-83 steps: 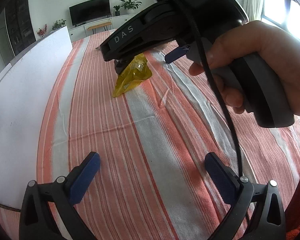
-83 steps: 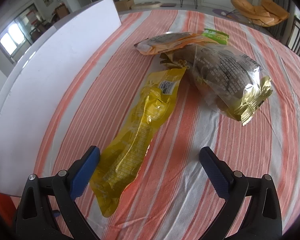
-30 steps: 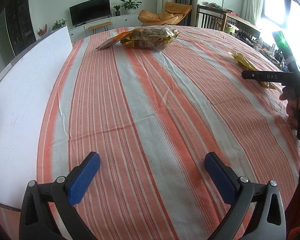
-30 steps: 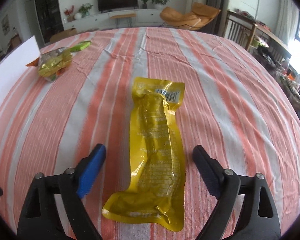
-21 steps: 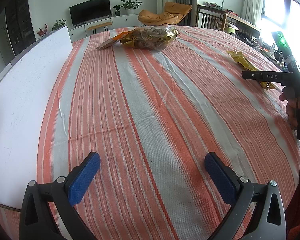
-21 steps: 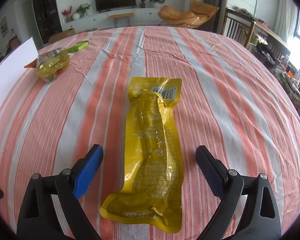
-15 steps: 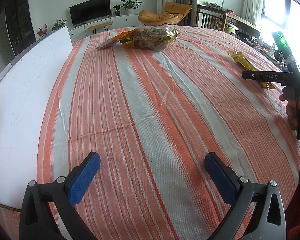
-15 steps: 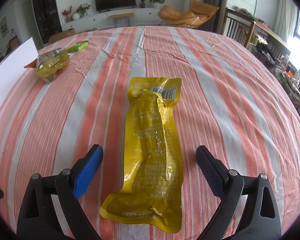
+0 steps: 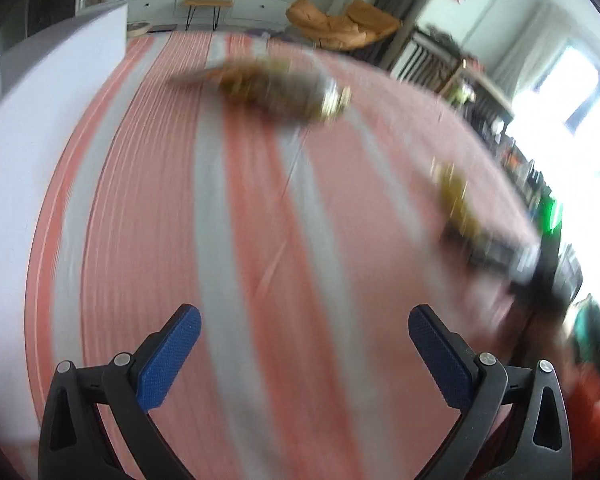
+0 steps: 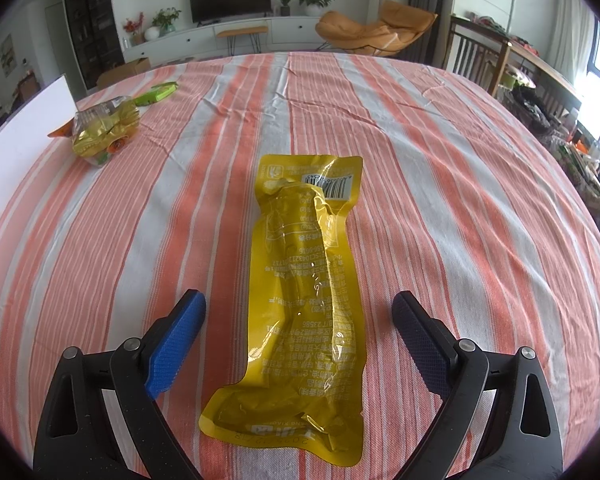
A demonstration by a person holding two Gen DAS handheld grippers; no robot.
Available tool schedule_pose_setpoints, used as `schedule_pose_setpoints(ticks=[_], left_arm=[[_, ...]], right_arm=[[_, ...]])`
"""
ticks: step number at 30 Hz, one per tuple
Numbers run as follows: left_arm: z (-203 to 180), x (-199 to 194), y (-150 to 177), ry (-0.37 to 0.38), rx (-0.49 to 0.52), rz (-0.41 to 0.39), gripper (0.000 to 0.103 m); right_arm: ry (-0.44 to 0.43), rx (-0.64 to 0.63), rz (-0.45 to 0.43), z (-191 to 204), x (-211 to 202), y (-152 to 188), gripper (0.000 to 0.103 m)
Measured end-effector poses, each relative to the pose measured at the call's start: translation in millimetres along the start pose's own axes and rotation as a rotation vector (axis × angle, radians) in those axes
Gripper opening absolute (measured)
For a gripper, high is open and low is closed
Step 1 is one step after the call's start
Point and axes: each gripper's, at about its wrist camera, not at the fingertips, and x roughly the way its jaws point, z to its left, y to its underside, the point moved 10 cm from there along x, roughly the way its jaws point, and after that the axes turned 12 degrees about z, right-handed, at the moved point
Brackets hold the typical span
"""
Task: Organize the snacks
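Left hand-held gripper newly swung toward snack pile, view blurred.

1. The left gripper has its jaws spread wide, the blue pads well apart with nothing between them.
2. The left wrist view is smeared with blur.
3. The right gripper is level and low, jaws likewise spread wide, each blue pad clear of any contact.
4. The right wrist view is sharp.
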Motion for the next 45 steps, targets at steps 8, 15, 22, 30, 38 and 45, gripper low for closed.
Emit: schedule_pose_setpoints(ticks=[8, 15, 22, 30, 38, 45], left_arm=[[-11, 26, -165, -0.218, -0.136, -0.098, 0.102], [9, 64, -184, -0.406, -0.166, -0.115, 0.054], [35, 28, -72, -0.24, 0.025, 0.006, 0.0], [24, -16, -68, -0.006, -0.144, -0.131, 0.103], [-13, 32, -168, -0.033, -0.214, -0.094, 0.103], [18, 108, -158, -0.361, -0.236, 0.093, 0.101]], right_arm=[[-0.001, 0.0, 0.0, 0, 0, 0, 0.096], [-0.025, 0.007, -0.005, 1, 1, 0, 0.097], [-0.051, 0.018, -0.012, -1, 1, 0, 0.098], [-0.004, -0.003, -0.001, 0, 3, 1, 0.097], [-0.006, -0.001, -0.001, 0, 3, 1, 0.097], [-0.041, 0.012, -0.009, -1, 1, 2, 0.098]])
